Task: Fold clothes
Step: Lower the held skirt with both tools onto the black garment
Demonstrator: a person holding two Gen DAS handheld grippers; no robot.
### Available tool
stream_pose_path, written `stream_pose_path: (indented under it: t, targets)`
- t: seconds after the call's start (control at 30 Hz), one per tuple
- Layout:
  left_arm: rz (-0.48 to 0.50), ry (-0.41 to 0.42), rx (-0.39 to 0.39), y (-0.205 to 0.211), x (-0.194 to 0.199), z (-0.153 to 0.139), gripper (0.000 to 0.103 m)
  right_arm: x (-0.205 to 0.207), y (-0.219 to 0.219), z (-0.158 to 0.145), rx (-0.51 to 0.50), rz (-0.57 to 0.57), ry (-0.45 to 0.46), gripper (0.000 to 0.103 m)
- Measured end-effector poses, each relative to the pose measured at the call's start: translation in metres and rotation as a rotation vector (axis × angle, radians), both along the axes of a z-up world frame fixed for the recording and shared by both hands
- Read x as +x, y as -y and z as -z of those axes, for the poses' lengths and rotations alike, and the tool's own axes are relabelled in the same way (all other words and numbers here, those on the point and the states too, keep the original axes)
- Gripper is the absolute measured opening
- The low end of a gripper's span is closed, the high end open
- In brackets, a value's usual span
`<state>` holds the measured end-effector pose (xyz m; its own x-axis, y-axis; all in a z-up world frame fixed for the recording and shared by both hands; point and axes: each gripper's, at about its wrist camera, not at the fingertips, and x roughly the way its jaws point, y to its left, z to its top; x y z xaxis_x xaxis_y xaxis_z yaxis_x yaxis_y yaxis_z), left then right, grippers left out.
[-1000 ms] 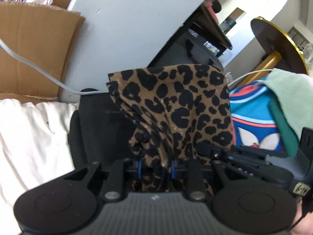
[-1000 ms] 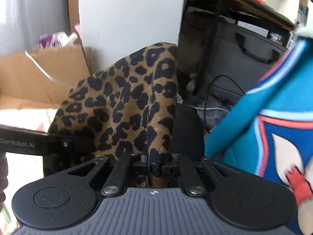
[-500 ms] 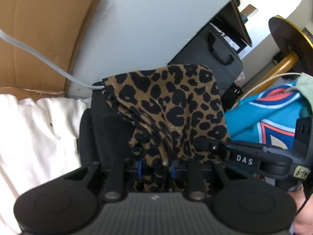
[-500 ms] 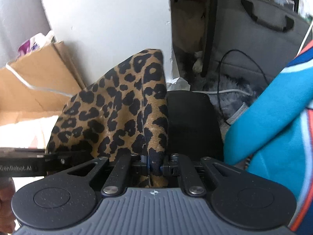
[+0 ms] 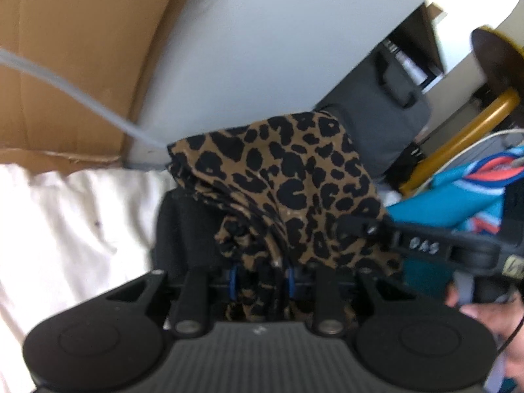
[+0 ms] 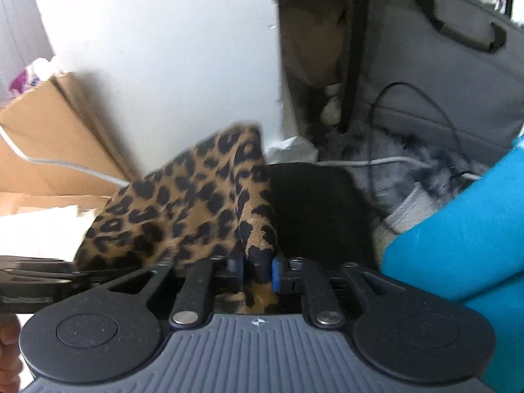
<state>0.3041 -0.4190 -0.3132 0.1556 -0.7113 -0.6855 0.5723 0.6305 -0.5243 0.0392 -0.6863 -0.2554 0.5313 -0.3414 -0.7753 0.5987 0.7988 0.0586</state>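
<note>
A: Item one, nearest the lens?

B: Left gripper (image 5: 261, 276), jaws closed on a bunched fold of leopard-print garment (image 5: 294, 177). Blue pads either side of the cloth, pressed in against it.

A: And its counterpart?

B: Right gripper (image 6: 257, 270), jaws likewise clamped on the same garment, at a hemmed edge. Its fingers also reach into the left wrist view from the right, ending against the cloth, with part of a hand (image 5: 471, 308) below them.

A: Position of the garment?

B: Held off the surface between the two grippers, draping up and away from each in soft folds. The left gripper's body enters the right wrist view at the lower left edge, just beside the fabric.

A: Next item out?

B: Black rounded object (image 6: 314, 216), directly behind the garment; type cannot be told. White bedding (image 5: 65, 229) to the left, wrinkled. Turquoise garment (image 6: 458, 235) to the right, with red and white trim visible in the left wrist view.

A: Further back?

B: Cardboard box (image 5: 75, 65), with a white cable (image 5: 82, 104) running across its front. White wall panel (image 5: 262, 49) beside it. Grey fabric bag (image 6: 442, 75) with black handles, dark thin cable (image 6: 409, 104) looped before it. Round dark tabletop (image 5: 494, 59) with a gold rim on a gold leg, far right, blurred.
</note>
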Motion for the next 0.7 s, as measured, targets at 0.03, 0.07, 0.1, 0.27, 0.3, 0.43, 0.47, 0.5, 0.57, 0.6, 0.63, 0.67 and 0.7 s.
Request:
stream_pose_path:
  t: [0.03, 0.07, 0.1, 0.27, 0.3, 0.43, 0.47, 0.5, 0.57, 0.6, 0.63, 0.67, 0.7]
  targets:
    - [-0.012, -0.002, 0.008, -0.003, 0.002, 0.0, 0.042, -0.001, -0.002, -0.001, -0.053, 0.013, -0.013, 0.024]
    - [-0.024, -0.004, 0.016, -0.007, 0.004, -0.001, 0.046, -0.003, -0.007, -0.006, -0.128, 0.023, -0.012, 0.03]
    - [-0.023, 0.014, 0.026, -0.01, 0.004, -0.004, 0.049, -0.008, -0.013, -0.009, -0.177, 0.03, 0.008, 0.032]
    - [0.006, 0.102, 0.076, -0.021, 0.0, -0.026, 0.047, -0.041, -0.037, -0.016, -0.233, 0.07, 0.133, 0.037]
    - [0.017, 0.114, 0.079, -0.022, -0.001, -0.031, 0.042, -0.046, -0.04, -0.016, -0.233, 0.072, 0.152, 0.037]
    - [0.059, 0.192, 0.111, -0.016, -0.001, -0.054, 0.029, -0.063, -0.064, -0.015, -0.215, 0.09, 0.181, 0.037]
    - [0.069, 0.21, 0.113, -0.014, -0.002, -0.059, 0.027, -0.067, -0.07, -0.014, -0.207, 0.094, 0.191, 0.037]
    - [0.073, 0.22, 0.111, -0.014, -0.002, -0.064, 0.025, -0.07, -0.074, -0.012, -0.189, 0.099, 0.196, 0.037]
    - [0.095, 0.22, 0.082, -0.009, -0.002, -0.071, 0.021, -0.077, -0.081, -0.007, -0.15, 0.111, 0.204, 0.037]
    - [0.114, 0.231, 0.072, -0.006, -0.005, -0.072, 0.019, -0.08, -0.083, -0.005, -0.134, 0.111, 0.204, 0.037]
    - [0.143, 0.248, 0.069, -0.002, -0.01, -0.073, 0.019, -0.081, -0.085, -0.001, -0.125, 0.112, 0.201, 0.037]
    - [0.177, 0.264, 0.075, 0.004, -0.015, -0.072, 0.019, -0.08, -0.086, 0.001, -0.116, 0.112, 0.197, 0.037]
    - [0.201, 0.274, 0.088, 0.009, -0.018, -0.068, 0.019, -0.079, -0.089, 0.003, -0.107, 0.105, 0.198, 0.037]
